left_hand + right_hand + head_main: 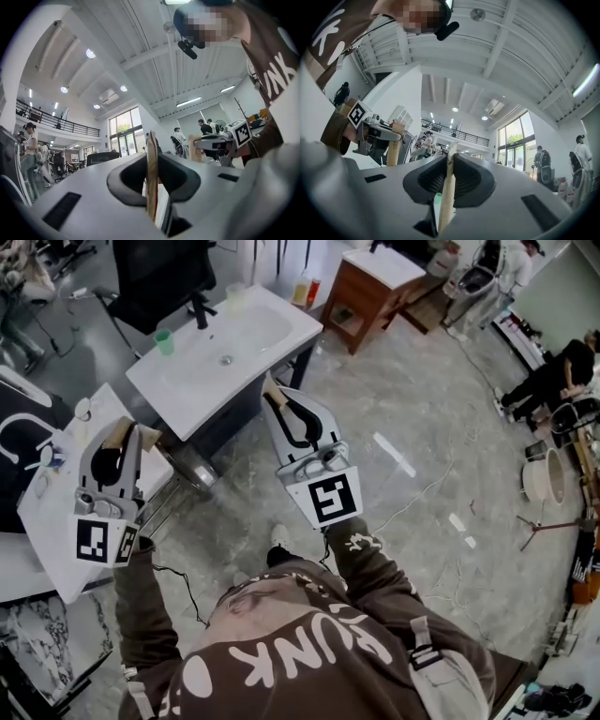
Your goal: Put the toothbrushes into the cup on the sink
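Both the left gripper (133,434) and the right gripper (272,390) are closed tight with nothing between the pads, so each should open wide before reaching for a toothbrush. Small bluish things (49,458) on the white surface (56,540) at left may be the toothbrushes, but they are too small to tell. The small green cup (165,341) stands upright on the sink (187,399), near the black tap (200,310).

Head view looks steeply down onto the sink (187,381) — both tool-mounted views tilt upward, sharing the ceiling (140,51).
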A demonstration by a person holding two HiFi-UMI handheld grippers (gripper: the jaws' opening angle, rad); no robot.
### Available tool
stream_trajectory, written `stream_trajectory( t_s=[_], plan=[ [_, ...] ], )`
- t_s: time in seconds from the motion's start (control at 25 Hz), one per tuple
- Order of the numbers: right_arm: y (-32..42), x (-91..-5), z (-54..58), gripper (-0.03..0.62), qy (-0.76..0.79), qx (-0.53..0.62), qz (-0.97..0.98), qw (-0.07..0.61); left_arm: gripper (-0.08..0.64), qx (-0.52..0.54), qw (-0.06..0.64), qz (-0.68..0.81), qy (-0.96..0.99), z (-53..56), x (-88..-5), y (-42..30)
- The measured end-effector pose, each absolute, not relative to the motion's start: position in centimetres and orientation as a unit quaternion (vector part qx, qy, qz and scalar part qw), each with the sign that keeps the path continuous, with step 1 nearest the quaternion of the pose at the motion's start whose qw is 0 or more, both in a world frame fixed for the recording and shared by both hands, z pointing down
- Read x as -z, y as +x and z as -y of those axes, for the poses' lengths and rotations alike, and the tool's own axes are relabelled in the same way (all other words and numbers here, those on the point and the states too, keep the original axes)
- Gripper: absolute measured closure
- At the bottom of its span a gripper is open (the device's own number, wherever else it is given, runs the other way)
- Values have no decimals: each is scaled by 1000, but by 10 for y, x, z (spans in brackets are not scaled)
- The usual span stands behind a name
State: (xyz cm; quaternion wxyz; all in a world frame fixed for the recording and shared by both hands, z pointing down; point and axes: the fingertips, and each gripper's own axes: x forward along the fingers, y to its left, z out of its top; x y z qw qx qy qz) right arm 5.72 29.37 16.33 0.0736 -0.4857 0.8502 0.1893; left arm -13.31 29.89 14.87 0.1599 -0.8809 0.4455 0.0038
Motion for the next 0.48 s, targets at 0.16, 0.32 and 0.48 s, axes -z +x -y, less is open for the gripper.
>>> stream_trajectory(
  t_s=[0.16,0.32,0.48],
  plan=[
    [84,-160,-264,537,-474,-184,-857,81,495,-3,160,-462,-872,-277,-142,-114],
    [105,-156,-237,537,-459,-197,-863,76,495,-6,164,-476,-864,-258,-135,-100],
    [123,-156,-208,537,-457,-202,-864,71,495,-1,169,-482,-860,-236,-133,-90]
  ],
)
